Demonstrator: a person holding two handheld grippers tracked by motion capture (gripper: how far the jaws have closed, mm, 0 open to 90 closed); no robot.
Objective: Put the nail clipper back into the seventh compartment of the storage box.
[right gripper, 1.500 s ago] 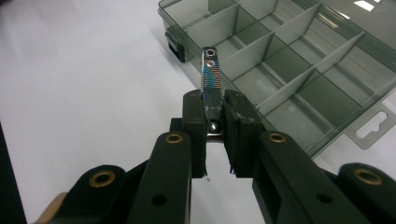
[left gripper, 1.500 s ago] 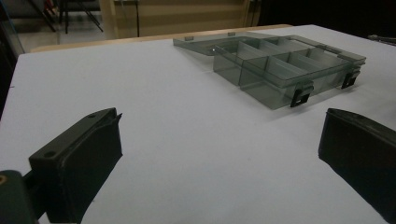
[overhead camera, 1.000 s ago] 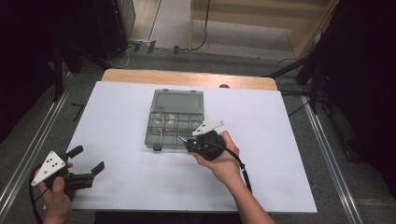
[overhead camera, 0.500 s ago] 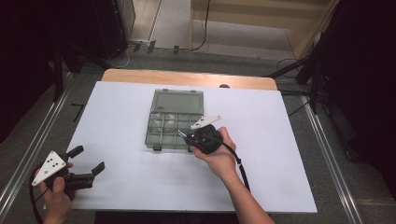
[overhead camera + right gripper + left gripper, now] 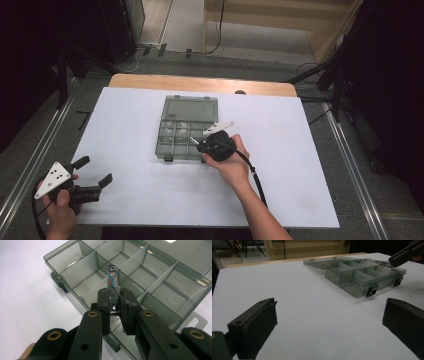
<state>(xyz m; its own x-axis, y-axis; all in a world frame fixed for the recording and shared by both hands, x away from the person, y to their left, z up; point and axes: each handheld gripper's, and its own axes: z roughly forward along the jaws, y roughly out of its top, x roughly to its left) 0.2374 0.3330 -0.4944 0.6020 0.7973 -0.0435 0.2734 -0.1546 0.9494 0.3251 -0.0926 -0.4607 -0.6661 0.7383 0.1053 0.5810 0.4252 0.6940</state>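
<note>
While right gripper (image 5: 115, 307) pinches metal strip (image 5: 112, 277) over box (image 5: 62, 257); left gripper (image 5: 329, 322) fingers spread

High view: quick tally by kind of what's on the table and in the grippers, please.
Clear compartment box, lid open: 1
Small shiny metal piece clamped in the right gripper: 1
Small pale items in the box compartments: too blurred to count
Grippers, counting the left gripper, open: 2
Total counted: 4
</note>
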